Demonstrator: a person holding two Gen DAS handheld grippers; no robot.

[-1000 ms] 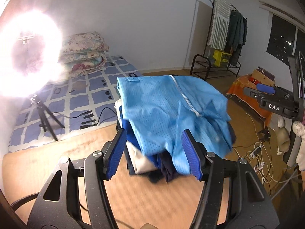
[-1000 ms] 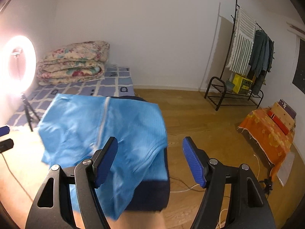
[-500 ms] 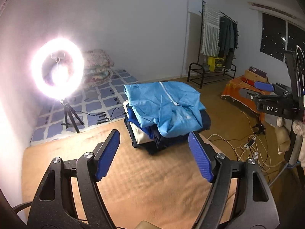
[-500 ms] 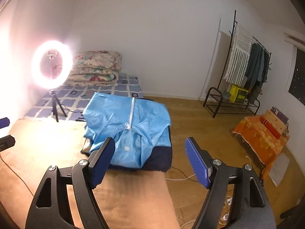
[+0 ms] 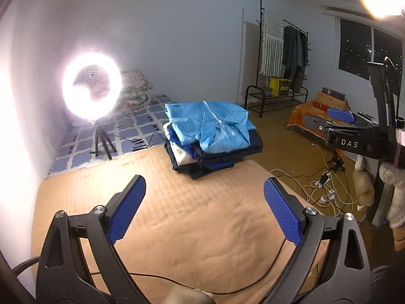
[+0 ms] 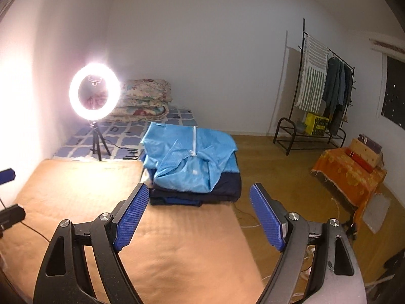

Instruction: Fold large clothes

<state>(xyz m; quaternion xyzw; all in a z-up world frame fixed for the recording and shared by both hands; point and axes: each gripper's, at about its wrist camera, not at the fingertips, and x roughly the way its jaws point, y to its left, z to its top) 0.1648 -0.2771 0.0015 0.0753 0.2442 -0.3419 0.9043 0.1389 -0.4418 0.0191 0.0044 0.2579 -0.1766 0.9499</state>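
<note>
A folded light blue zip garment [image 5: 211, 124] lies on top of a stack of folded dark blue and white clothes [image 5: 207, 157] at the far corner of a tan mat [image 5: 177, 217]. It also shows in the right wrist view [image 6: 189, 158] on the same stack [image 6: 197, 193]. My left gripper [image 5: 205, 207] is open and empty, well back from the stack above the mat. My right gripper [image 6: 198, 214] is open and empty, just short of the stack. The right gripper also shows at the right of the left wrist view [image 5: 341, 116].
A lit ring light on a tripod [image 5: 92, 86] stands left of the stack on a blue patterned mattress [image 5: 131, 129] with folded quilts [image 6: 144, 101]. A clothes rack [image 6: 321, 96], an orange-covered box [image 6: 351, 167] and floor cables [image 5: 326, 185] are at the right.
Both grippers have drawn back from the stack, which now looks smaller and farther off. The blue garment, moving and blurred a second ago, now lies still on top.
</note>
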